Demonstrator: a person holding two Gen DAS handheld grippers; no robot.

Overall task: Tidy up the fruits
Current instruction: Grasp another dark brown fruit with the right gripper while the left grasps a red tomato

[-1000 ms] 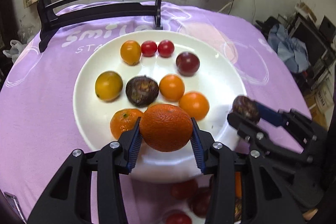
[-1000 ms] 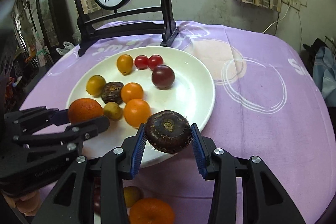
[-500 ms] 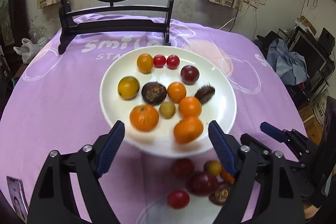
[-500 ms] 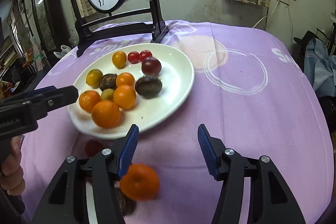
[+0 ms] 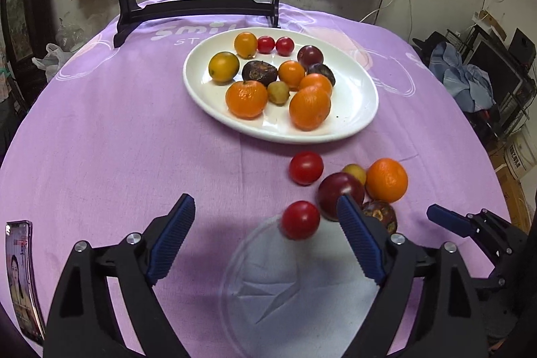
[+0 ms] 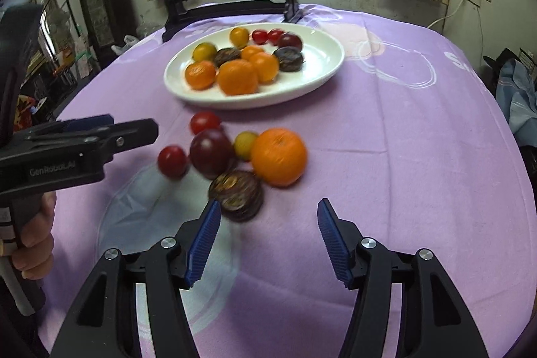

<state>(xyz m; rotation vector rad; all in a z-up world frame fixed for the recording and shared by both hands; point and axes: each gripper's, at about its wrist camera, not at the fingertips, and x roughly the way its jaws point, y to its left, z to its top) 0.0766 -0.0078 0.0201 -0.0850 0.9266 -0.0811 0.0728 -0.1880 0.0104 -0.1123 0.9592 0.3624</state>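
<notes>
Left tool spread wide, jaws just been opening, nothing pinched; bare purple cloth between its pads. Right tool spread partway, also just opened, empty. Loose fruit cluster just beyond tips: two cherry tomatoes, dark plum, small yellow fruit, orange, dark water chestnut. Farther off, white plate with remaining fruit, rim apart from cluster. Wide open cloth left of plate and right of cluster. Phone at near-left table edge.
</notes>
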